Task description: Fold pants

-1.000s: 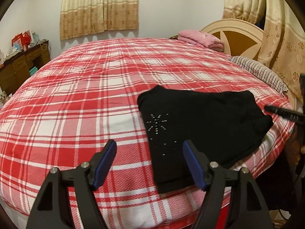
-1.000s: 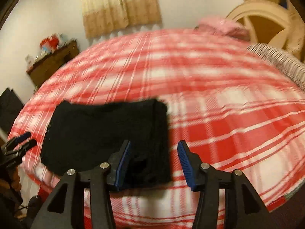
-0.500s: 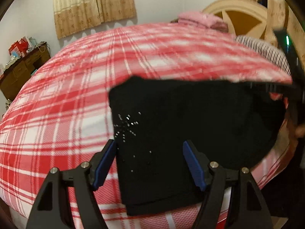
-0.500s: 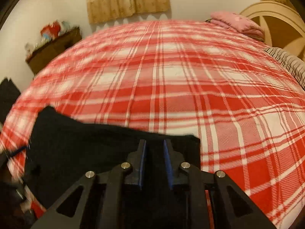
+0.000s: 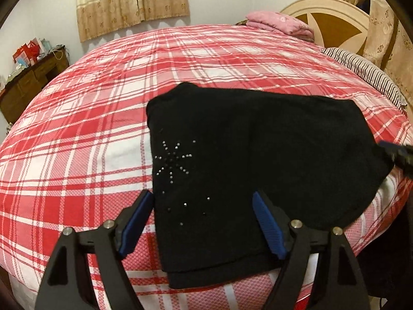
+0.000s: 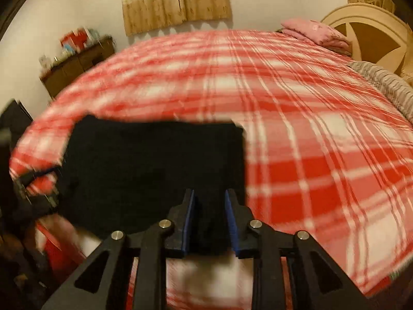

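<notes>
Now the black pants (image 5: pixel 271 160) lie folded into a flat pad on the red plaid bedspread (image 5: pixel 90 134), near the bed's close edge; the left claw (image 5: pixel 204 222) hangs over their near left corner with its blue pads (image 5: pixel 268 224) wide apart and opening further, the cloth lying below and between them but pressed by neither; a starburst of small studs (image 5: pixel 174 159) on the fabric sits just ahead of that claw, slightly toward its left pad; the pants' folded hem ends just beneath it, nearer the bed's edge. From the right wrist view, which is blurred, the right claw (image 6: pixel 209 219) stands over the near right end of the same pants (image 6: pixel 155 170); its jaws are a narrow gap apart and opening, with dark cloth showing between them, and the pads do not appear to pinch it. Far ahead of both claws a folded pink cloth (image 5: pixel 281 25) rests by the pale headboard (image 5: pixel 333 18); to the right of it a striped pillow (image 5: pixel 366 72) lies along the bed's rim; far off to the left a wooden cabinet (image 5: pixel 31 77) stands against the wall, and beige curtains (image 5: pixel 131 2) hang above the bed's far side.
</notes>
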The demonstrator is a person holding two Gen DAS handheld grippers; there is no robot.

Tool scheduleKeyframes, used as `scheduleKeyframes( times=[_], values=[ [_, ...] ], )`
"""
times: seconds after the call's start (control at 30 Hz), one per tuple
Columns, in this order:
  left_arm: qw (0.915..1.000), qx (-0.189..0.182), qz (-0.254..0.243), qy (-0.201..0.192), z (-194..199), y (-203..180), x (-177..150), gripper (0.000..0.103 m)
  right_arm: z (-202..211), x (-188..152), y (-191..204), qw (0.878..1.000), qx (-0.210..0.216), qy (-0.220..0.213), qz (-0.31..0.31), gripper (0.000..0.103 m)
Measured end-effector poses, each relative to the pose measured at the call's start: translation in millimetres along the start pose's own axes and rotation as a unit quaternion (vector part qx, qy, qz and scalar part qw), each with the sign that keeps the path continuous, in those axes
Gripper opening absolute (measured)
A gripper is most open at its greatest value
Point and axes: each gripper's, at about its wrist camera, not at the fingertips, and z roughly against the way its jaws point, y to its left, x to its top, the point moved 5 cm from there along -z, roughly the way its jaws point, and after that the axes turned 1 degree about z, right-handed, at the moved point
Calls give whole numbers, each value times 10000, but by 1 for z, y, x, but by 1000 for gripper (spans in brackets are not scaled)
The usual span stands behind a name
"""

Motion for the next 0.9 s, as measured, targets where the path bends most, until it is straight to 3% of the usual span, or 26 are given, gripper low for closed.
scheduleKeyframes(
  times=[0.03, 0.1, 0.17, 0.33, 0.5, 0.67, 0.9],
  values=[
    [10000, 6, 33, 14, -1, 0, -1, 83, 1, -2, -6, 9999, -51, -39, -154, 60],
    [9999, 3, 138, 54, -4, 0, -1, 83, -5, -5, -19, 9976, 127, 35, -686, 67],
    [9998, 19, 200, 79, -4, 0, -1, 84, -5, -5, -23, 9950, 261, -65, -962, 67],
    [9996, 239, 86, 101, -1, -1, -1, 90, -4, -8, -15, 9974, 66, -208, -682, 68],
    [9992, 392, -49, 68, 5, -5, 0, 90, 2, -7, -20, 9957, 187, -228, -879, 68],
    [9986, 504, -105, -91, 18, -3, 5, 90, 31, 1, -24, 9902, 406, -725, -1126, 68],
    [9972, 691, -42, -290, 27, 4, 9, 90, 24, 2, -11, 9908, 482, -572, -1126, 68]
  ],
)
